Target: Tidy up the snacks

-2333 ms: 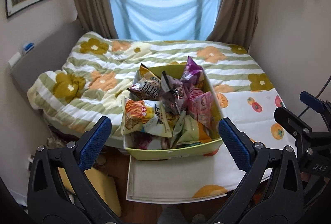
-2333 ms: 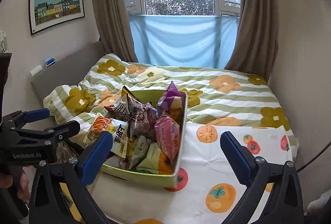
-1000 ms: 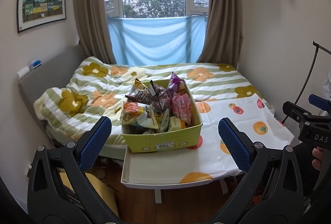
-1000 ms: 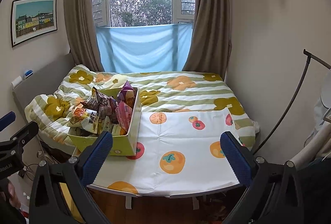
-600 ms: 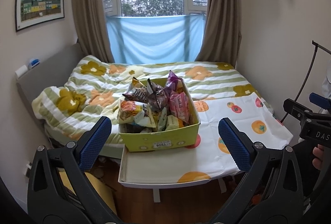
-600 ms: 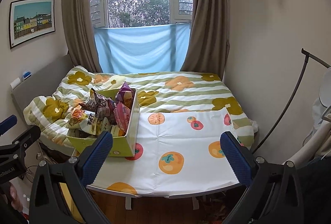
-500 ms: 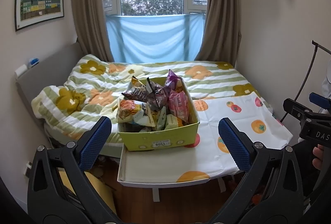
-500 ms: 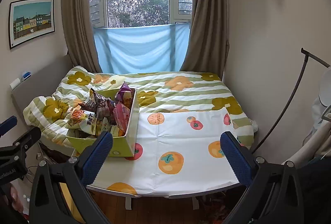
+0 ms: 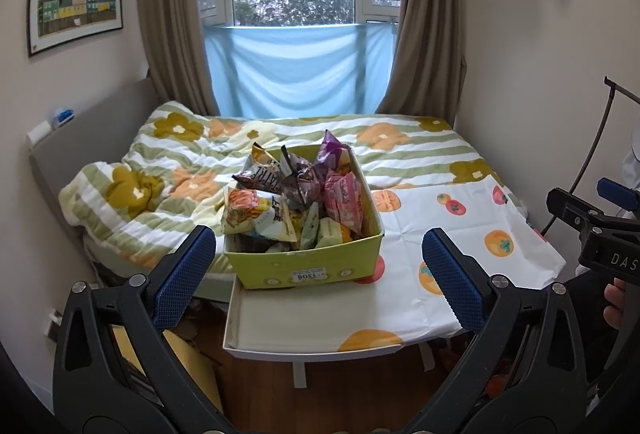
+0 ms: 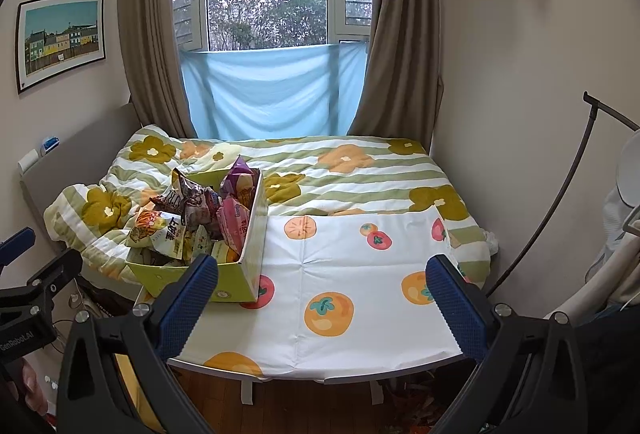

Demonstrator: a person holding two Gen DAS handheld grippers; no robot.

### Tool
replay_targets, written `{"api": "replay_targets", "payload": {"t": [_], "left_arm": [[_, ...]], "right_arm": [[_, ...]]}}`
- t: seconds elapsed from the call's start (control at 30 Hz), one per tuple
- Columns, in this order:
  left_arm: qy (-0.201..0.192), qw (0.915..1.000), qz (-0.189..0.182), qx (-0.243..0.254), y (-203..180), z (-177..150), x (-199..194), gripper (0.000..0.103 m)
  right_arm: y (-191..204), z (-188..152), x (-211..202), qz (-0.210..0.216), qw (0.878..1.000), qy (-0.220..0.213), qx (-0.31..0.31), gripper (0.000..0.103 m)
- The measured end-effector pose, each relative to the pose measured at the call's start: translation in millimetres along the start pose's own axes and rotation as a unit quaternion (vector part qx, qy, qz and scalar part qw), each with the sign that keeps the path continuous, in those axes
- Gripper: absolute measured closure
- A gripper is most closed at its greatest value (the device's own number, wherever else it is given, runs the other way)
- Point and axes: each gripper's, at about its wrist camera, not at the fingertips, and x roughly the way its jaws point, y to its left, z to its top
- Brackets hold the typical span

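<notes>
Both claws hung back from the table, each spread wide with nothing between its blue pads. The left claw faced a yellow-green box that sat at the near left corner of the table, its labelled front wall toward the near edge. The box was heaped with snack bags: a white and orange bag leaned over its left wall, a pink bag stood against the right wall, and a purple bag stuck up at the back. A white cloth printed with orange and red fruit covered the table to the right of the box, bare of snacks. The right claw pointed at that cloth. Beyond the table's far edge lay a bed with a striped, flowered quilt.
</notes>
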Motion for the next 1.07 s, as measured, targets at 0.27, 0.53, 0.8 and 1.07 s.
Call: {"api": "replay_targets", "payload": {"t": [0.27, 0.53, 0.8, 1.07], "left_arm": [[0.005, 1.0000, -0.004, -0.006, 0.9, -1.9, 3.3, 0.001], [0.005, 1.0000, 0.004, 0.001, -0.6, -1.0, 4.2, 0.001], [-0.004, 0.9999, 0.015, -0.001, 0.4, -1.0, 3.0, 0.000], [-0.009, 0.9998, 0.018, 0.001, 1.5, -0.8, 2.5, 0.001]], "right_arm": [[-1.1, -0.1, 0.6, 0.000, 1.000, 0.000, -0.001, 0.000], [-0.8, 0.5, 1.4, -0.001, 1.000, 0.000, 0.000, 0.000], [0.7, 0.6, 1.6, 0.000, 1.000, 0.003, -0.001, 0.000], [0.8, 1.1, 2.6, 0.000, 1.000, 0.003, 0.000, 0.000]]}}
